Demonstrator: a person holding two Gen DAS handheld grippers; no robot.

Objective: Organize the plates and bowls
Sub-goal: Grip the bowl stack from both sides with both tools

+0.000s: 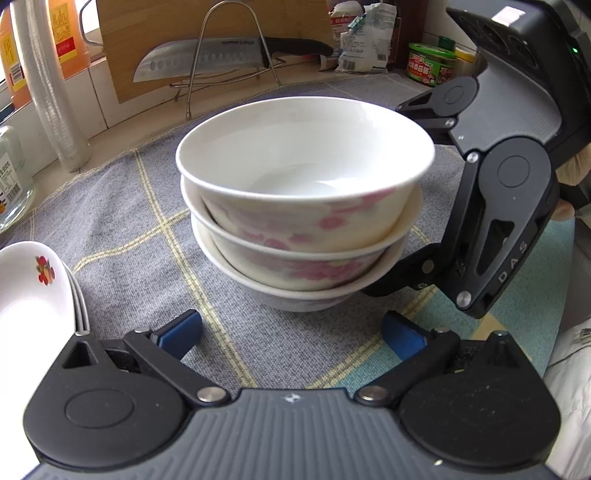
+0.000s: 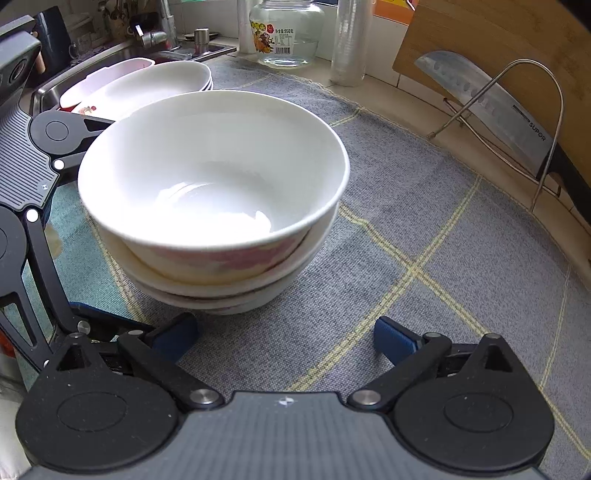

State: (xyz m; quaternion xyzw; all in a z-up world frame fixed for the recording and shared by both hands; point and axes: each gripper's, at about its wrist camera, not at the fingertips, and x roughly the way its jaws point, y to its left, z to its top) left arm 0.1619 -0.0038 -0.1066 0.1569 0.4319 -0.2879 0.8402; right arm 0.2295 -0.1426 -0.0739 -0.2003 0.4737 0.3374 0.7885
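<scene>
Three white bowls with pink flowers are nested in a stack (image 1: pixel 303 206) on the grey checked cloth (image 1: pixel 140 206). My left gripper (image 1: pixel 291 336) is open, and its blue pads (image 1: pixel 181 334) stand apart just short of the stack's foot with nothing between them. In the right wrist view the same stack (image 2: pixel 214 192) sits ahead and to the left of my right gripper (image 2: pixel 286 339), which is also open and empty. The right gripper's black housing (image 1: pixel 509 177) shows close beside the stack's right side. A stack of white plates (image 2: pixel 147 85) lies beyond the bowls, near the sink.
A knife (image 1: pixel 207 59) rests on a wire rack against a wooden cutting board (image 2: pixel 491 44) at the back. A glass jar (image 2: pixel 284 33) and a sleeve of plastic cups (image 2: pixel 349 44) stand by the wall. The steel sink (image 2: pixel 110 51) is at the far left.
</scene>
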